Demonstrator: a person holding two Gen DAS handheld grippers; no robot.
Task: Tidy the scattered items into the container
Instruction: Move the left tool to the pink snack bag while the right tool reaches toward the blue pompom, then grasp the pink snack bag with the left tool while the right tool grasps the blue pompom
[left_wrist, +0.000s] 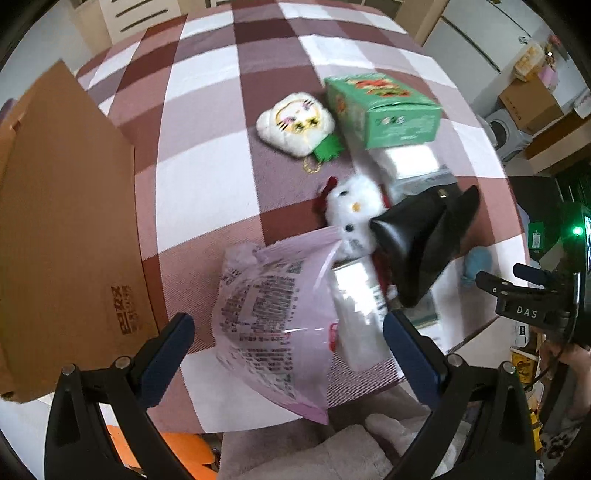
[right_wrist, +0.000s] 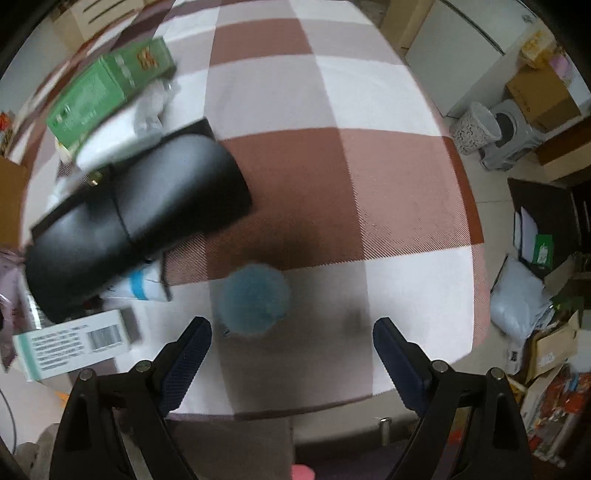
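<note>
A pile of items lies on the checked tablecloth (left_wrist: 207, 177). In the left wrist view I see a pale pink printed bag (left_wrist: 277, 325), a white cat plush (left_wrist: 352, 216), a black case (left_wrist: 424, 240), a green box (left_wrist: 384, 107), a flat white cat-face plush (left_wrist: 295, 122) and white boxes (left_wrist: 360, 314). The cardboard box (left_wrist: 62, 221) stands at the left. My left gripper (left_wrist: 288, 332) is open, its jaws either side of the pink bag. In the right wrist view my right gripper (right_wrist: 291, 339) is open just above a blue fluffy ball (right_wrist: 253, 302). The black case (right_wrist: 136, 218) and green box (right_wrist: 110, 92) lie to its left.
A white carton with a barcode (right_wrist: 74, 343) lies at the near left edge of the table. The other hand-held gripper (left_wrist: 532, 302) shows at the right in the left wrist view. Boxes, a bin (right_wrist: 472, 127) and bags stand on the floor at the right.
</note>
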